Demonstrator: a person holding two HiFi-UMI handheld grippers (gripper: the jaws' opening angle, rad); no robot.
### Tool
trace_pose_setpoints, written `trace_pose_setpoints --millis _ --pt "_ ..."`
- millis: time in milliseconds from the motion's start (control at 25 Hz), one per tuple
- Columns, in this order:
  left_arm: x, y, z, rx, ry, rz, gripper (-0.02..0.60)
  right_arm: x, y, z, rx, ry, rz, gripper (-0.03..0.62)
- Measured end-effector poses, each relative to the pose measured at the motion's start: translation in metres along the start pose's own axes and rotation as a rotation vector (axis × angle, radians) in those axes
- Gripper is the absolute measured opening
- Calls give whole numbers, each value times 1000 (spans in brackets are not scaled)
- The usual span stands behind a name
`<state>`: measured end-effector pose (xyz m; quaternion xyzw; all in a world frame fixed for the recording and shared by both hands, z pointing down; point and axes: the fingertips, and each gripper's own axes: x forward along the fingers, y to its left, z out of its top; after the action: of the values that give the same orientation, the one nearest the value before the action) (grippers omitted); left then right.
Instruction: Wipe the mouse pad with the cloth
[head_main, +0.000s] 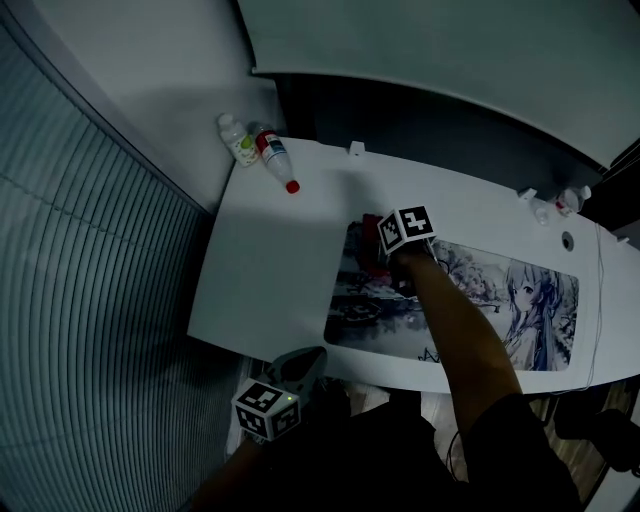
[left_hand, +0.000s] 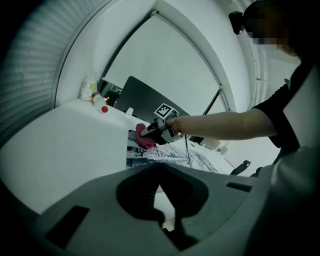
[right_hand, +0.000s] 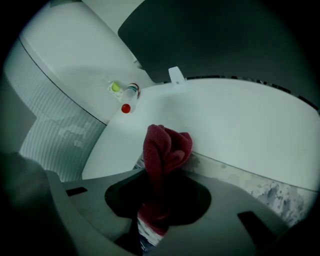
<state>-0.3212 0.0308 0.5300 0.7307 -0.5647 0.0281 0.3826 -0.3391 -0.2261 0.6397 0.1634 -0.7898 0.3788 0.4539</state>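
A long mouse pad (head_main: 470, 300) printed with anime art lies on the white desk (head_main: 270, 270). My right gripper (head_main: 375, 255) is over the pad's far left corner, shut on a bunched dark red cloth (head_main: 366, 258). In the right gripper view the cloth (right_hand: 165, 150) sticks up from between the jaws, its end resting at the pad's edge (right_hand: 280, 192). The left gripper view shows the cloth (left_hand: 142, 138) touching the pad (left_hand: 170, 155). My left gripper (head_main: 305, 362) hangs off the desk's front edge, jaws together, holding nothing (left_hand: 167, 220).
Two small bottles (head_main: 240, 140) (head_main: 275, 158) lie at the desk's far left corner. Small white items (head_main: 555, 200) sit at the far right, and a thin cable (head_main: 598, 300) runs past the pad's right end. A ribbed wall (head_main: 90, 300) is on the left.
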Motion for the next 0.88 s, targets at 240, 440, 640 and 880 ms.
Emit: trace_pose_setpoints --millis 240,440,640,880 --pt "-9 13 0 5 -2 -4 6 8 10 4 1 -12 1 110" --pt "-12 13 1 17 3 -19 6 5 10 5 17 -62 3 110" --pt "-14 10 3 31 11 -39 6 -10 14 2 -6 -261 29 110" --pt "-6 -3 5 71 31 -110 6 -85 52 -21 15 -592 157 110"
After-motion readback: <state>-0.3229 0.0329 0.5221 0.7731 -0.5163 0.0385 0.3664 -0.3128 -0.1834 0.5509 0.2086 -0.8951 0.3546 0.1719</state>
